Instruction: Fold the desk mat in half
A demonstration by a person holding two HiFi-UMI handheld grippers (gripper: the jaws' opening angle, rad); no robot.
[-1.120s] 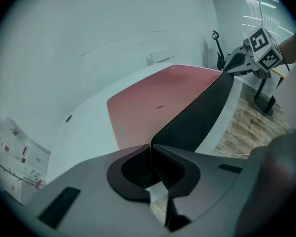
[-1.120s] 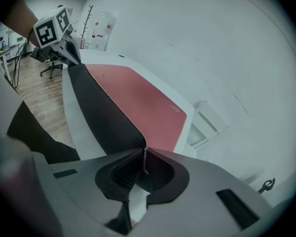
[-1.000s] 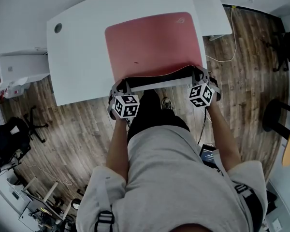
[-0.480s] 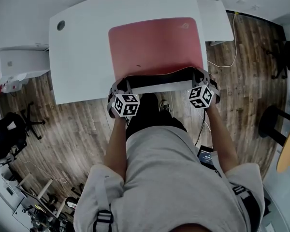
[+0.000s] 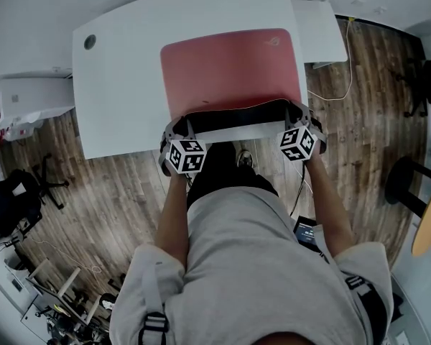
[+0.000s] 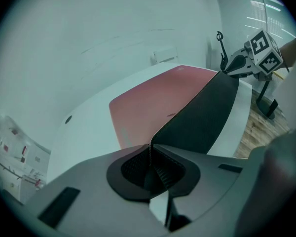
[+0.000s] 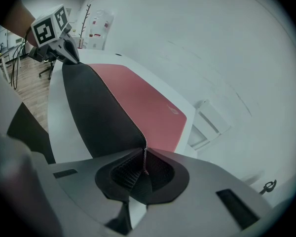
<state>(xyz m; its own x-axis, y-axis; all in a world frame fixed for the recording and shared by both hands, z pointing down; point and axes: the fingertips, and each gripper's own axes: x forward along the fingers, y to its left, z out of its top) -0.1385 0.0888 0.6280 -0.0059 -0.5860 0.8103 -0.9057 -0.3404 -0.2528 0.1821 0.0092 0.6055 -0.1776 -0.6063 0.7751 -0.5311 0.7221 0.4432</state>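
From the head view, the red rectangular desk mat (image 5: 230, 63) lies on the white tabletop (image 5: 122, 92). Its far part is flat, and its near edge is lifted off the surface, so the black underside (image 5: 237, 112) shows as a curling strip. My left gripper (image 5: 175, 129) has the near left corner and my right gripper (image 5: 299, 112) the near right corner. Both sit at the tabletop's front edge, above the wooden plank floor (image 5: 108, 192).

In the left gripper view, my jaws are closed on the mat's corner, with the thin stitched edge running straight down between them, pinched tight. From there the raised edge sweeps off to the right, black side towards me, up to the other gripper at the opposite corner. Beyond it the red face rests flat on the tabletop.

In the right gripper view, my jaws are likewise clamped on their corner, the mat's edge caught in the middle of them. The black side stretches away to the left as far as the left gripper. The red face lies flat to the right of it.
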